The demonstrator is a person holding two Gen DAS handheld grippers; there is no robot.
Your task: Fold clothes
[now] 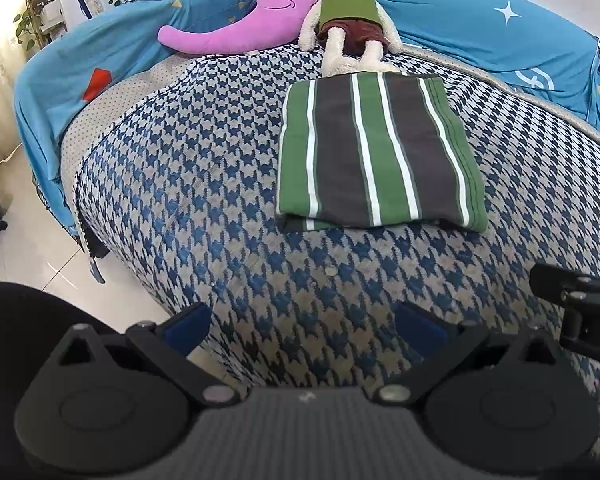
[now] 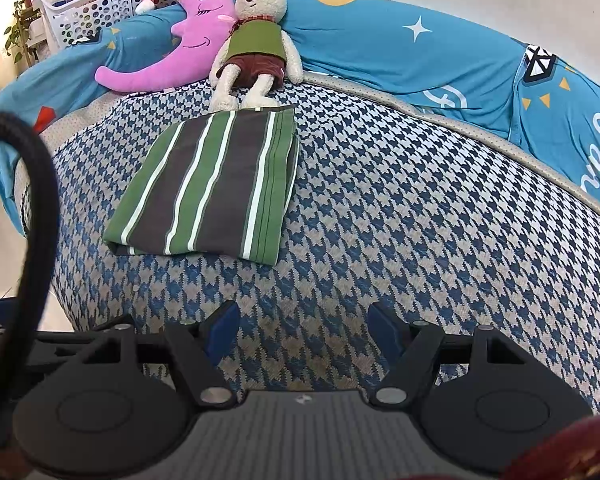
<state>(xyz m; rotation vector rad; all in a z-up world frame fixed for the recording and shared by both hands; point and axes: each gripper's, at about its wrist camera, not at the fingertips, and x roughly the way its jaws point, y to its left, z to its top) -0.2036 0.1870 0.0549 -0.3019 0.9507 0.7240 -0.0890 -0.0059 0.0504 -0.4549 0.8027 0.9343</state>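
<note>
Houndstooth bed (image 1: 220,184) carries folded green-striped garment (image 1: 376,152), flat, touching plush rabbit (image 1: 350,16) feet. Left gripper (image 1: 302,330) and right gripper (image 2: 302,332) both wide, empty, hovering near.

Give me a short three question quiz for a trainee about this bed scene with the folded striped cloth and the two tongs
1. True or false: the green, grey and white striped folded garment lies flat on the blue houndstooth bedspread.
2. Multiple choice: which thing touches the garment's far edge? A) the pink crescent moon plush pillow B) the cream rabbit soft toy in a green vest C) the white perforated plastic basket
3. Fill in: the left tongs and the right tongs are both ____ and hold nothing.

Key: 1 true; 2 B, its feet meet that edge; 3 open.
</note>
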